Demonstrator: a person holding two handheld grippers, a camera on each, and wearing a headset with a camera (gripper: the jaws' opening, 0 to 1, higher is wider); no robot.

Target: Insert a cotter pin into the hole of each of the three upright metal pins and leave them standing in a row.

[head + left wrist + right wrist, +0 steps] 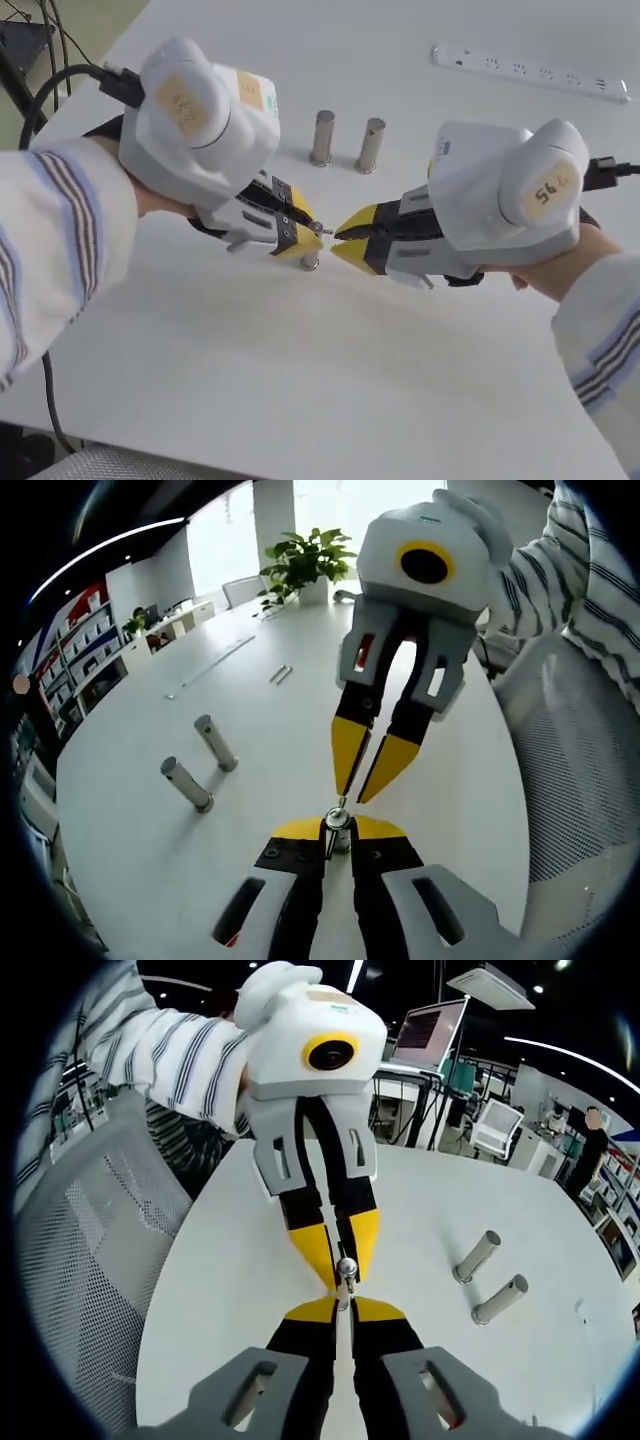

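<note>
White table (300,380) carries all items. Left gripper (314,231) and right gripper (341,240) meet tip to tip at the table's centre, each held by a person in striped sleeves. Left gripper's jaws are pressed onto the upper end of the third metal pin (310,262), which stands upright beneath the tips. Right gripper's jaws are drawn together on a cotter pin (322,228), held level at the head of that pin; whether it has entered the hole cannot be told. White power strip (530,72) lies at the far edge, well apart. Two free metal pins (322,137) (370,145) stand upright side by side behind the grippers, apart from each other.
</note>
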